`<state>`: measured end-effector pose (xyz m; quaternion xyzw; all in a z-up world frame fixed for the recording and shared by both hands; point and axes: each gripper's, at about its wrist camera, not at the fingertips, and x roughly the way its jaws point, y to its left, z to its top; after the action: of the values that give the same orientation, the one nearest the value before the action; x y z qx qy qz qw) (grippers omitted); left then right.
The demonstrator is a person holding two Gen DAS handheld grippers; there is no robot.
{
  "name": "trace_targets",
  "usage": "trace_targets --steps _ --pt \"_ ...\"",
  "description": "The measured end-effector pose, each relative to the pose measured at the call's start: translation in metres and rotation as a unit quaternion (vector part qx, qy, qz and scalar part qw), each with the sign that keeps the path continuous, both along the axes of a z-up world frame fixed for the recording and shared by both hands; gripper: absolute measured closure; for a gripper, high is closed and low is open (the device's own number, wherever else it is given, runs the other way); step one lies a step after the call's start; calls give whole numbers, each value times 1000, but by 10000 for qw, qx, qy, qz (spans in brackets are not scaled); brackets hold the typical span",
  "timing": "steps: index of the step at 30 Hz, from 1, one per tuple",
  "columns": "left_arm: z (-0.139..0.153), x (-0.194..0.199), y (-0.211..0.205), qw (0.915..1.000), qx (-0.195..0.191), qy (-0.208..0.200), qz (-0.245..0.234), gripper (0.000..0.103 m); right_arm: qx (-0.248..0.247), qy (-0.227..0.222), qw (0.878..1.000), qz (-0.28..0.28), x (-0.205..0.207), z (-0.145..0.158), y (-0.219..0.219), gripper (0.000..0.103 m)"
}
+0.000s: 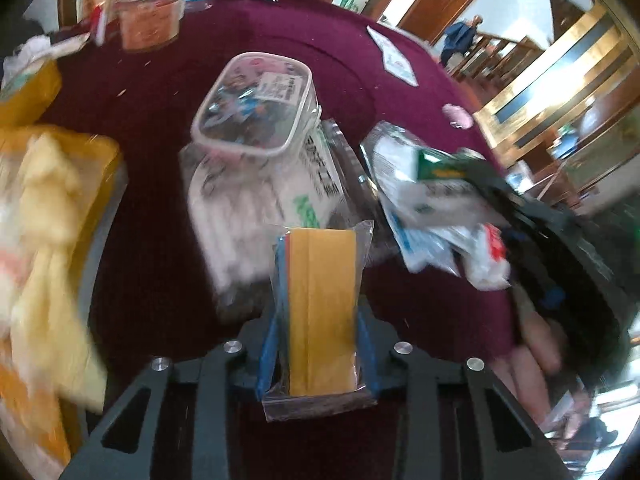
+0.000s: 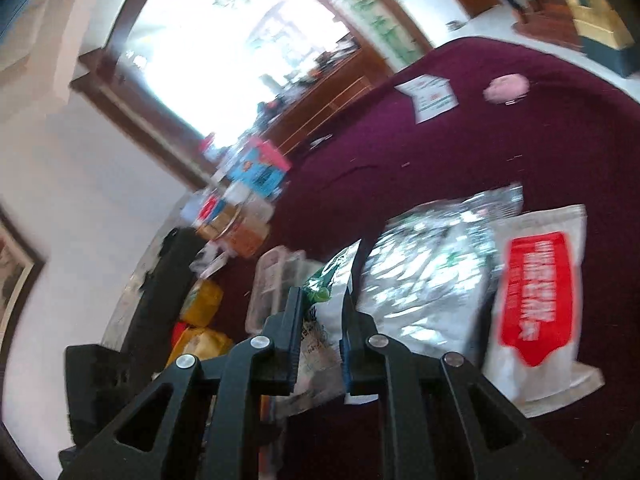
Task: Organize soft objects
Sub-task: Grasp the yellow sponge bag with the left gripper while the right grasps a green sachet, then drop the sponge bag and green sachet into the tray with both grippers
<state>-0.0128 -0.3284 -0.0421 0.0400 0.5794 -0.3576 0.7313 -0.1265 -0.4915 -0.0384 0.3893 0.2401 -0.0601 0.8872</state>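
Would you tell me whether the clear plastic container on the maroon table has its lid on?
Lid on: the clear plastic container shows a flat, labelled lid covering its whole top.

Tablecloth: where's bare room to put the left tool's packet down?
Bare maroon tablecloth between the yellow bags and the white pack; more beyond the clear tub. Crowded right, around the crumpled packets.

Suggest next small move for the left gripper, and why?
Probably carry the yellow packet over to the yellow pile at the table's left and lower it there. The left gripper is shut on it, held above the maroon tablecloth, and similar yellow soft items sit there.
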Motion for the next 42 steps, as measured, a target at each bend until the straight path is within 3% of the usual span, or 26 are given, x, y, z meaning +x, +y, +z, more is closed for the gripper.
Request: trace_targets --steps 3,9,13,16,18,25,33,37,42 --pt "13 -15 35 9993 -327 188 -5 67 25 -5 9981 616 12 0 15 88" --pt "47 -33 118 9965 -772 181 271 67 -585 79 9887 1376 26 6 55 88" --pt "65 -24 173 9935 -825 -90 781 67 -988 70 9835 1512 23 13 88 88" --pt "66 -11 209 9890 -819 -166 1220 67 -731 -94 9803 1830 24 21 119 88" --pt "59 -1 228 9861 -725 -209 1483 67 -812 -128 9772 1958 29 27 145 88" --pt "35 7 256 9812 -665 -83 1807 67 -1023 -224 9587 2646 56 46 225 87" --pt "26 12 286 9761 -632 -36 2078 67 -1186 321 9442 3056 90 18 274 87" --pt "21 10 289 9778 -650 43 1992 67 -1326 616 9477 2838 108 10 274 88" --pt "11 4 277 9830 -565 138 1742 66 -1123 640 9543 2693 116 3 265 88"
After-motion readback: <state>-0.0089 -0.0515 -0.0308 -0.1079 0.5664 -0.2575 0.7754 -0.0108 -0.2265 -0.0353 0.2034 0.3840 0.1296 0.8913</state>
